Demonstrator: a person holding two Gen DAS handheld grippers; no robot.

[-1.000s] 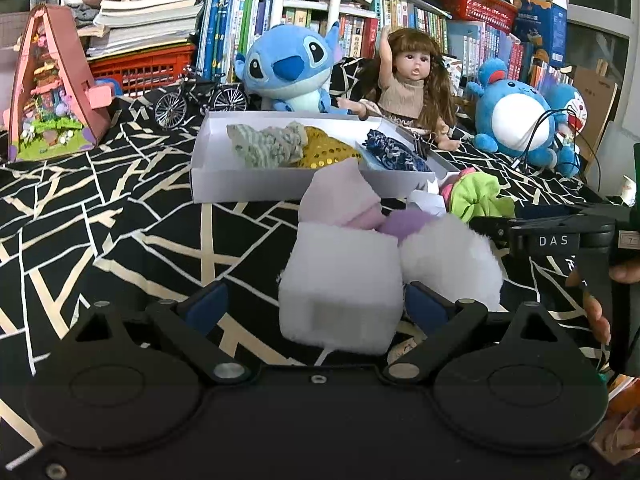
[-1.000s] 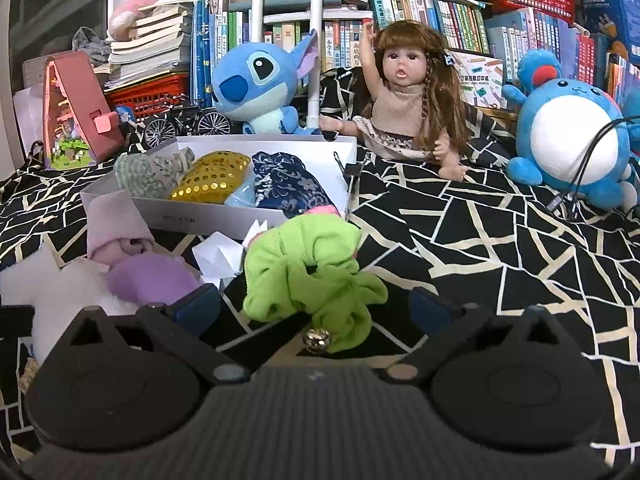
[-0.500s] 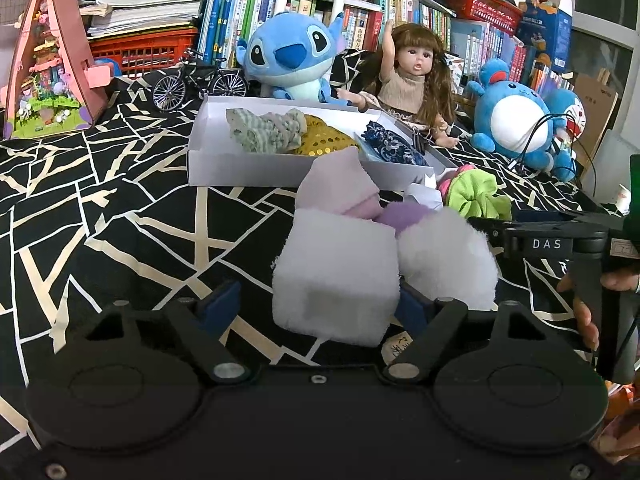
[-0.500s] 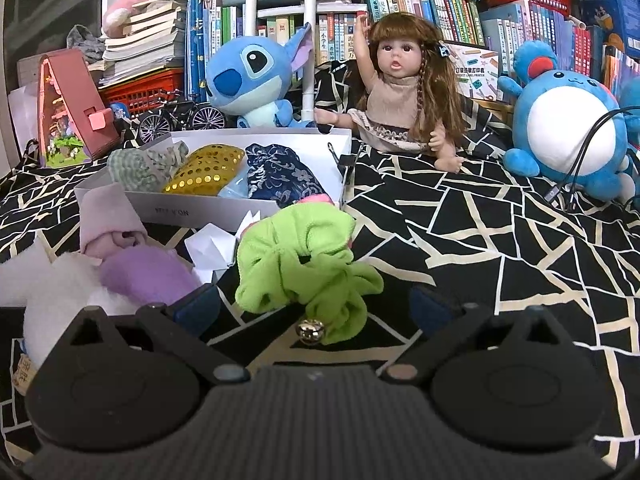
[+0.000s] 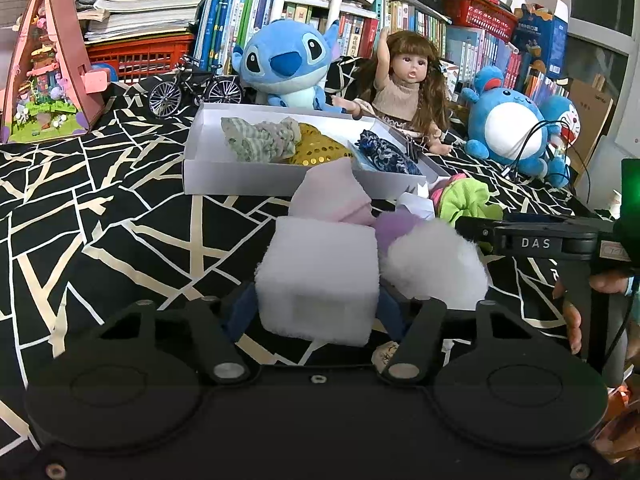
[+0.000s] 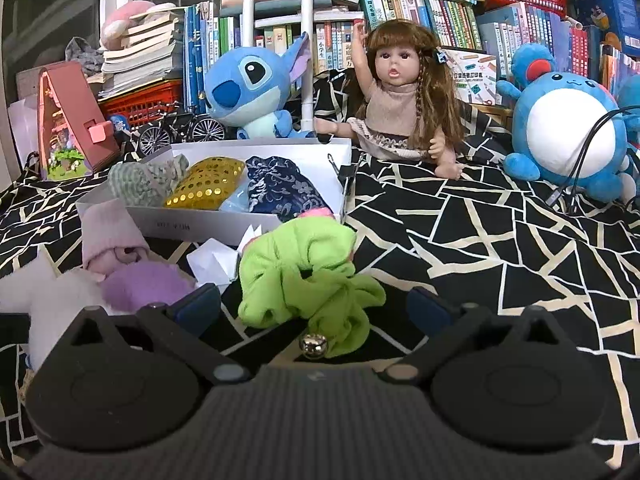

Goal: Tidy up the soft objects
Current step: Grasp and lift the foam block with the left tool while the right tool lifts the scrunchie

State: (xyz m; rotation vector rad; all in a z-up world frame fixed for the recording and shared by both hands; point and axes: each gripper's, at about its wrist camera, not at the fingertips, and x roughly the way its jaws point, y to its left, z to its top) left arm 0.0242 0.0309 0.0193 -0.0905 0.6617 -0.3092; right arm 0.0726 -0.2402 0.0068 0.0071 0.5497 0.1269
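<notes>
My left tongs [image 5: 318, 312] have just been closing and now clench the white block [image 5: 318, 276] between their pads. My right tongs [image 6: 314, 306] stand wide, released, the green scrunchie [image 6: 304, 276] loose between them. Beyond lies the box [image 5: 280, 178].

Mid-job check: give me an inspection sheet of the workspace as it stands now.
Surface: black cloth with pale line pattern.
Job's things: white box holds three fabric pieces; white foam block, white fluff ball and green scrunchie lie outside it.
Clutter: model bicycle, blue plush, doll.
Grippers: left gripper jaws have just been closing, pads against the foam block; right gripper open around the scrunchie.
Cables: black cable over round blue plush.
Surroundings: bookshelves.
</notes>
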